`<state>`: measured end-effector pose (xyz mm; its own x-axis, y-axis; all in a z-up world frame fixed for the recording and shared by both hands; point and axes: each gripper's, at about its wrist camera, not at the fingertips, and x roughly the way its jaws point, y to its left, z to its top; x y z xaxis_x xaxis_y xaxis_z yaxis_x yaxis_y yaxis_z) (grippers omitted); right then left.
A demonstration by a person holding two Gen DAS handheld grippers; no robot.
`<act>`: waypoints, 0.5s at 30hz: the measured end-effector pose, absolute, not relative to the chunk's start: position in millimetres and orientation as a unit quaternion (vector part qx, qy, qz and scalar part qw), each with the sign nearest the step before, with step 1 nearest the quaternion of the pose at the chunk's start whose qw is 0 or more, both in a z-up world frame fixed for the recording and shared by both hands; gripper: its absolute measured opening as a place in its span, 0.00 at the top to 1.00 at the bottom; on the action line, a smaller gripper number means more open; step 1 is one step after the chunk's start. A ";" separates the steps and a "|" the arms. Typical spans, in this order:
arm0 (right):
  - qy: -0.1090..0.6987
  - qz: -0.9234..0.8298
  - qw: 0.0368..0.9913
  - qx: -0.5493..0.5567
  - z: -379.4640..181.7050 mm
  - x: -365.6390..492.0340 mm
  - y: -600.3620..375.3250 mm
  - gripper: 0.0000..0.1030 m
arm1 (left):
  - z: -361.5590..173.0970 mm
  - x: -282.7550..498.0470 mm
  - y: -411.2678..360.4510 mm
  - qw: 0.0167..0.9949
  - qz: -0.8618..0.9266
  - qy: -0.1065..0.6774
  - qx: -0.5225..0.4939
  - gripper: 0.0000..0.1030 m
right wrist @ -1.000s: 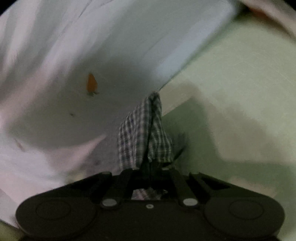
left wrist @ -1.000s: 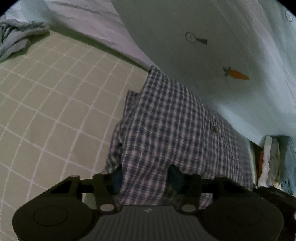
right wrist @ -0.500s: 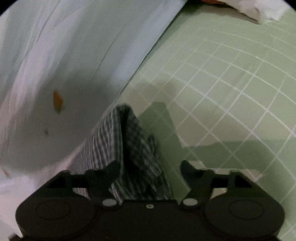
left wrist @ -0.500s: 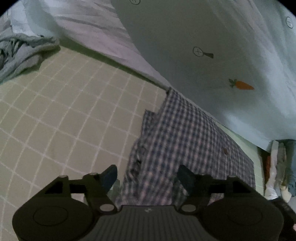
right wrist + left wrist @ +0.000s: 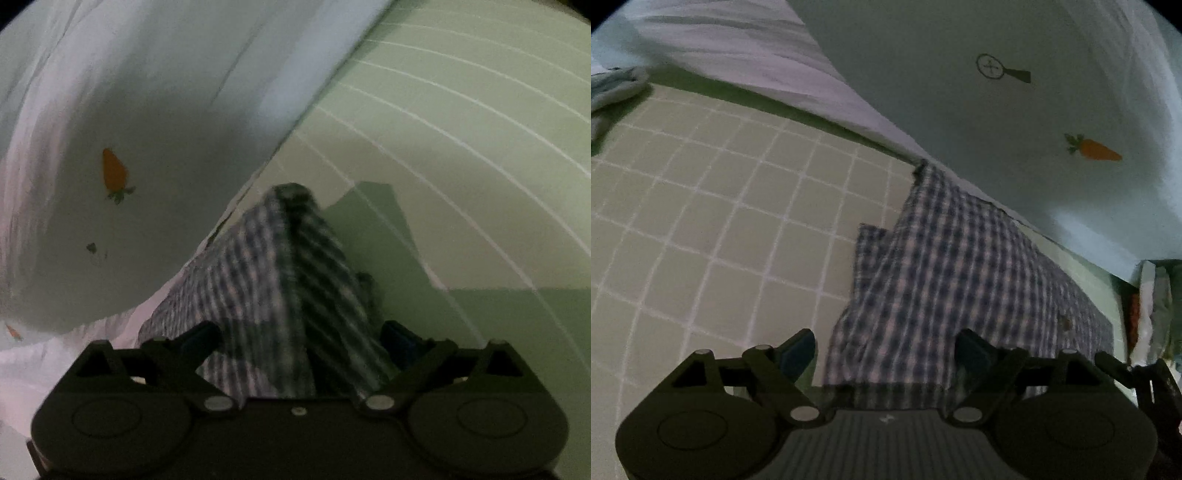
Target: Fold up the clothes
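A blue and white checked shirt (image 5: 956,280) lies folded on the green grid-patterned sheet (image 5: 713,221), its far corner against a pale quilt. My left gripper (image 5: 886,350) is open, its fingers spread to either side of the shirt's near edge, which passes between them untouched. In the right wrist view the same checked shirt (image 5: 273,280) rises in a ridge toward the quilt. My right gripper (image 5: 303,339) is open too, with the cloth lying loose between its wide fingers.
A pale quilt printed with carrots (image 5: 1015,110) covers the far side, also as the pale quilt (image 5: 147,110) in the right wrist view. A grey crumpled garment (image 5: 613,92) lies far left. Piled cloth (image 5: 1152,306) sits at the right edge. Bare green sheet (image 5: 480,147) spreads to the right.
Both grippers were shut on the checked shirt a second ago and have since opened and let it go. The shirt has dropped flat onto the sheet, and both grippers have drawn back slightly.
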<state>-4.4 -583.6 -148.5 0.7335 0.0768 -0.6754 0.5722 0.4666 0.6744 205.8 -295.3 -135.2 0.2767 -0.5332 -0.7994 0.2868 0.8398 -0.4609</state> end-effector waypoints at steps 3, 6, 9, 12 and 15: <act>0.343 -0.146 0.800 0.469 -149.5 14.5 -579.1 0.03 | -139.2 211.3 -302.1 0.782 -0.280 0.543 -0.126 0.19; 0.358 -0.132 0.811 0.444 -149.6 33.8 -573.2 0.03 | -139.9 212.0 -305.3 0.781 -0.291 0.532 -0.153 0.38; 0.372 -0.076 0.808 0.450 -154.3 48.6 -562.7 0.23 | -140.2 205.8 -312.0 0.772 -0.305 0.529 -0.174 0.56; 0.378 -0.062 0.787 0.483 -159.7 45.3 -552.3 0.54 | -135.1 192.7 -314.4 0.766 -0.321 0.527 -0.179 0.73; 0.374 -0.069 0.781 0.495 -156.7 31.8 -541.8 0.71 | -123.7 173.8 -308.6 0.762 -0.334 0.523 -0.183 0.78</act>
<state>31.8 -541.8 -156.7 0.7113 0.2619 -0.6523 0.4782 0.4999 0.7221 173.8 -308.6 -123.7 0.2290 -0.7014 -0.6750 0.3177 0.7093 -0.6293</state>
